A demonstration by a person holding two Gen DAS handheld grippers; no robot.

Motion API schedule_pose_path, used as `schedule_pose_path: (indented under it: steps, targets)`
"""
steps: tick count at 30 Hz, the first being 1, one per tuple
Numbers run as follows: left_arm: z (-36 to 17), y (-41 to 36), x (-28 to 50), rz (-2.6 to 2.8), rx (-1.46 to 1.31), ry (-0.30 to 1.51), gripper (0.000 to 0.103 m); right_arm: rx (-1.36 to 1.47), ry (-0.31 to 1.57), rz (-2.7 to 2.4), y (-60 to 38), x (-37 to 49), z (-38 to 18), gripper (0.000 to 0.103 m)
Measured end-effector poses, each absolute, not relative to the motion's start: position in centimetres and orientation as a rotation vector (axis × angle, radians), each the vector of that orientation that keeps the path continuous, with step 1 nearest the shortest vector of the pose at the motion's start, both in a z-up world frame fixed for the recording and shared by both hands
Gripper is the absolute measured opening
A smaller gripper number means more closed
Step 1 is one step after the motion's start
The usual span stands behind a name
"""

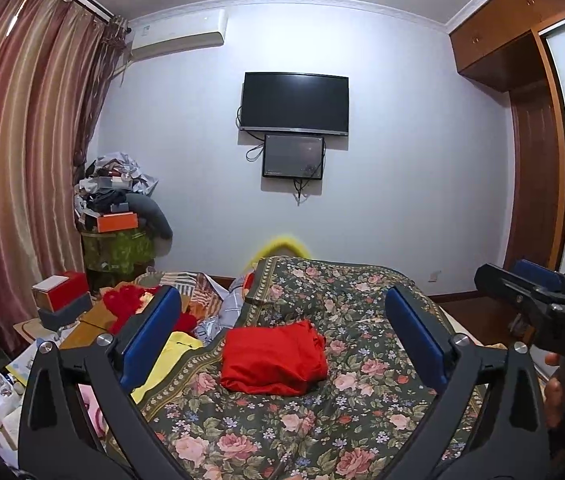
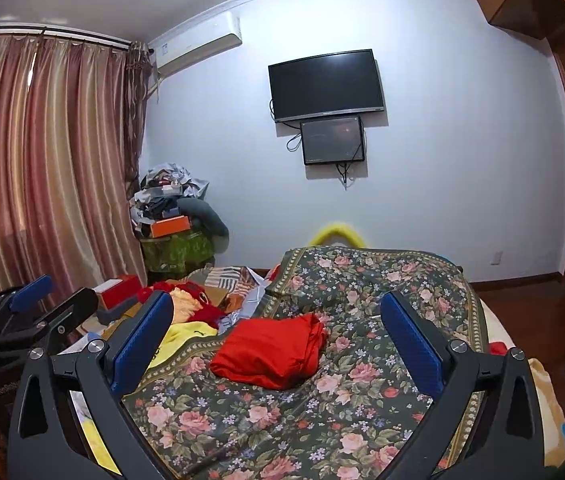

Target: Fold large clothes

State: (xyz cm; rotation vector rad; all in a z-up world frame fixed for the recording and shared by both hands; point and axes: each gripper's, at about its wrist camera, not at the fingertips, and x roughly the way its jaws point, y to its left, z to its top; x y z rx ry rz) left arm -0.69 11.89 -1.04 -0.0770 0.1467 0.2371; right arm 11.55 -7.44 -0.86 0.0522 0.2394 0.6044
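Observation:
A red garment [image 1: 276, 358] lies folded in a compact bundle on the floral bedspread [image 1: 322, 432]; it also shows in the right wrist view [image 2: 270, 350]. My left gripper [image 1: 282, 312] is open and empty, held above and in front of the bundle. My right gripper [image 2: 278, 316] is open and empty too, also held back from the bundle. The right gripper shows at the right edge of the left wrist view [image 1: 538, 292], and the left gripper at the left edge of the right wrist view [image 2: 46, 300].
A heap of clothes, red [image 1: 130, 300] and yellow [image 1: 170, 354], lies left of the bedspread. Boxes [image 1: 60, 288] and a cluttered stack [image 1: 116, 208] stand by the curtain [image 1: 22, 160]. A TV [image 1: 294, 104] hangs on the far wall. A wardrobe [image 1: 530, 120] is on the right.

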Motion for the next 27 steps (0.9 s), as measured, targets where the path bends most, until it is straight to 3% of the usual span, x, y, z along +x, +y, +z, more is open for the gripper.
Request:
schedule_pose_path:
  steps: [27]
  targets:
    - [-1.06, 12.78, -0.34, 0.201, -0.116, 0.184, 0.102, 0.043, 0.238, 0.572, -6.98, 11.25, -0.42, 0.103]
